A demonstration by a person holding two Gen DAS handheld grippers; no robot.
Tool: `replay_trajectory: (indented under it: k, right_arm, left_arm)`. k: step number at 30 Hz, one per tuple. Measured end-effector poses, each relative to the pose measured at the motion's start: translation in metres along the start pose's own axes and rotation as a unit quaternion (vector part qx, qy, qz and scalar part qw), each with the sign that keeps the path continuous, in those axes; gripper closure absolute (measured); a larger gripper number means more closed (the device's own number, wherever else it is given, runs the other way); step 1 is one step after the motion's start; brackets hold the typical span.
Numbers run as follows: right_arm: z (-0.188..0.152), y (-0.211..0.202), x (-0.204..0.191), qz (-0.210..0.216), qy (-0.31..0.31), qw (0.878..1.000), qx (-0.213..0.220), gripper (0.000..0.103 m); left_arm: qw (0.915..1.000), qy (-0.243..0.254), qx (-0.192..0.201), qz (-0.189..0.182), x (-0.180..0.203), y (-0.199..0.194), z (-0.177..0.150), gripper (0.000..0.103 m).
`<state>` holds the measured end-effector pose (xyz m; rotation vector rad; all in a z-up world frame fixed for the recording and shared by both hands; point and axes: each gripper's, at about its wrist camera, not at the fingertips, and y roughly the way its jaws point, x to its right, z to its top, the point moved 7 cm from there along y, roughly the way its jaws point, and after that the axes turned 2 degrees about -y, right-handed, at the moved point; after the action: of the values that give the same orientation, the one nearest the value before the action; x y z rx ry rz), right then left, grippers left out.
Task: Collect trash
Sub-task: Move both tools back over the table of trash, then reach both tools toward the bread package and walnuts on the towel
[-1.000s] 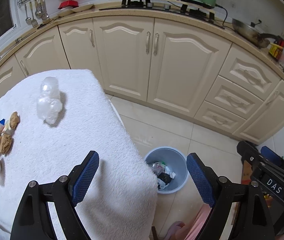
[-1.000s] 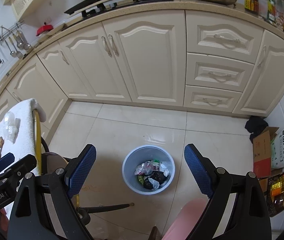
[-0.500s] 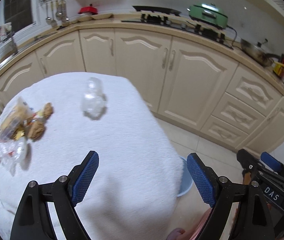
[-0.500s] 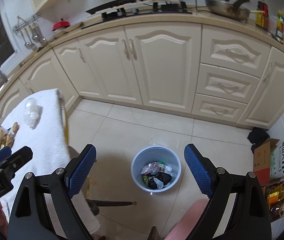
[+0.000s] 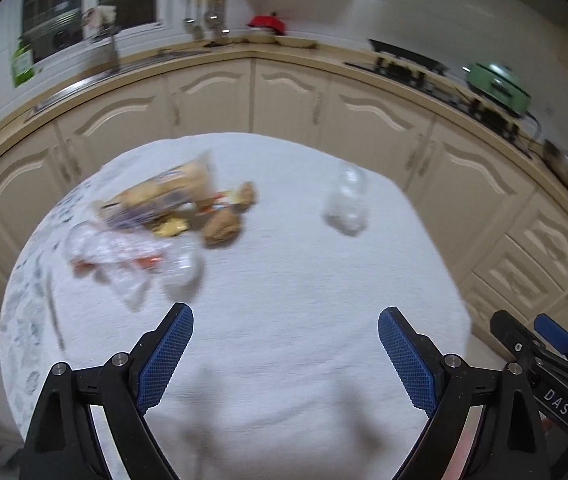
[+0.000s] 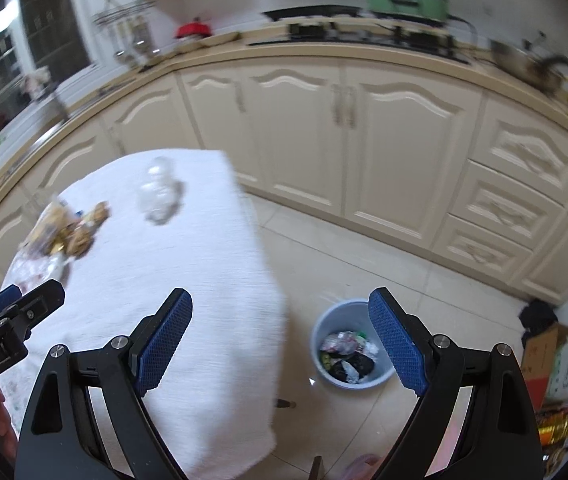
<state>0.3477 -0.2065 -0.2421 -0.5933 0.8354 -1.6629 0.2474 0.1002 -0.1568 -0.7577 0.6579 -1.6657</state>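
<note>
Trash lies in two spots on the white towel-covered table (image 5: 284, 320): a loose heap of wrappers (image 5: 151, 216) toward its left side, blurred so you cannot count the pieces, and one crumpled clear plastic bottle (image 5: 346, 204) alone toward the far right corner. Your left gripper (image 5: 286, 350) hangs over the near part of the table, angled down at it, its jaws spread wide and just now opening a little more, with only bare cloth between them. Your right gripper (image 6: 279, 344) tilts down the same way over the table's right edge, jaws released and empty; one finger sits over the cloth, the other over the floor. Below it stands one pale blue bin (image 6: 350, 350) on the tiles, just beside the table, with rubbish already inside. Cream cabinets (image 6: 364, 140) curve behind everything, and a cardboard box (image 6: 544, 356) sits at the far right.
</note>
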Motion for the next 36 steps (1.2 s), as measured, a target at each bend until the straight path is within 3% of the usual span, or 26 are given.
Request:
replay_trajectory:
  k: [8, 16, 24, 30, 34, 35, 36]
  right_arm:
    - [0.007, 0.018, -0.089, 0.052, -0.067, 0.996, -0.009, 0.011]
    - [0.013, 0.053, -0.167, 0.097, -0.081, 0.991, -0.041, 0.011]
    - [0.024, 0.104, -0.219, 0.101, -0.068, 0.989, -0.078, 0.011]
    - [0.036, 0.138, -0.233, 0.059, -0.058, 0.992, -0.091, 0.014]
    - [0.035, 0.156, -0.230, 0.054, -0.030, 0.992, -0.114, 0.045]
    - [0.038, 0.155, -0.229, 0.048, -0.025, 0.993, -0.101, 0.057]
    - [0.038, 0.155, -0.228, 0.049, -0.022, 0.993, -0.102, 0.062]
  left_arm:
    - [0.9946, -0.095, -0.002, 0.043, -0.090, -0.015, -0.001, 0.011]
    - [0.9870, -0.143, -0.003, 0.073, -0.160, -0.012, 0.012, 0.011]
    - [0.9918, -0.111, -0.005, 0.064, -0.196, 0.015, 0.043, 0.011]
    - [0.9972, -0.060, -0.023, 0.038, -0.201, 0.050, 0.068, 0.011]
    - [0.9991, -0.013, -0.035, 0.019, -0.198, 0.077, 0.086, 0.011]
    - [0.9992, -0.004, -0.036, 0.018, -0.196, 0.081, 0.089, 0.011]
    - [0.9992, 0.007, -0.038, 0.013, -0.193, 0.086, 0.093, 0.011]
